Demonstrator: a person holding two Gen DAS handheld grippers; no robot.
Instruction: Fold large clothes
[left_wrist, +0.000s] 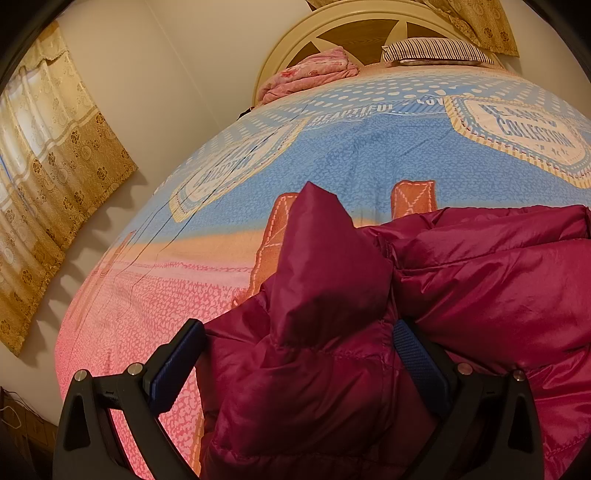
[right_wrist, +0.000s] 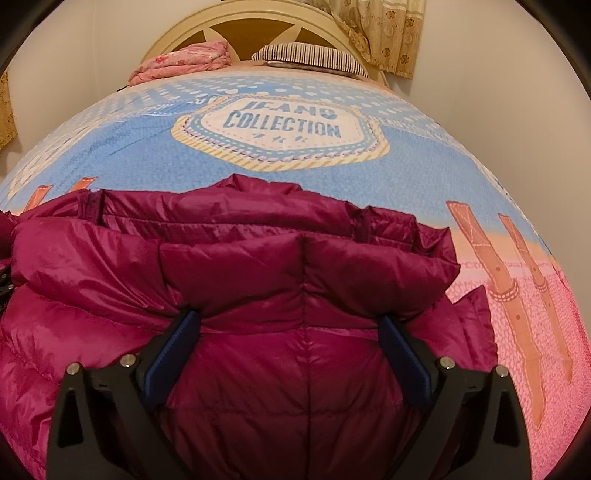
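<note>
A puffy magenta quilted down jacket (right_wrist: 303, 295), spread across the patterned bed (right_wrist: 295, 173), is straddled by both grippers' wide-apart jaws.

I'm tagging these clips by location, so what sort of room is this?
Most likely a bedroom. A bed with a printed bedspread and a rounded headboard fills the view, a striped pillow lies at its head, and patterned curtains hang on the wall.

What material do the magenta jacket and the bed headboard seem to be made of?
Magenta jacket: likely thin nylon or polyester with padded filling; it is glossy, puffy and stitched in quilted sections. Headboard: probably cream-painted wood with brown wood-grain panels, though it might be laminate.
</note>
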